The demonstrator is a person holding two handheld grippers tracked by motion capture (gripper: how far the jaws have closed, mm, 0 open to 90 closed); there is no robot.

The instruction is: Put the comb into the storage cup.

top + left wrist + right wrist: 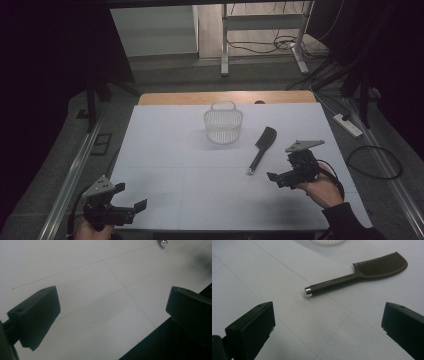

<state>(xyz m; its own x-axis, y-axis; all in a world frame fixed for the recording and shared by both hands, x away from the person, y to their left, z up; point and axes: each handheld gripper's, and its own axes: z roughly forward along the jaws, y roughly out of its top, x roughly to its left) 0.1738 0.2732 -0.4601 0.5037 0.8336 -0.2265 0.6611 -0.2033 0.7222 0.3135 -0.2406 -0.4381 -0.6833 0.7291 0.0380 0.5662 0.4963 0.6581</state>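
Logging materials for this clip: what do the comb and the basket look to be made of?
Comb: likely matte dark plastic, with moulded teeth, a dull surface and a shiny, metal-looking cap on the handle end. Basket: probably white or translucent plastic, with thin slatted walls and a hoop handle; the finish is hard to judge.

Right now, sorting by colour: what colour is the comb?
Dark brown comb, silver end cap; right gripper view.

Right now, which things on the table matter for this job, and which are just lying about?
In play:
comb, nearest the right gripper
basket, just beyond it

Lying about:
power strip on the floor
cable loop beside the table
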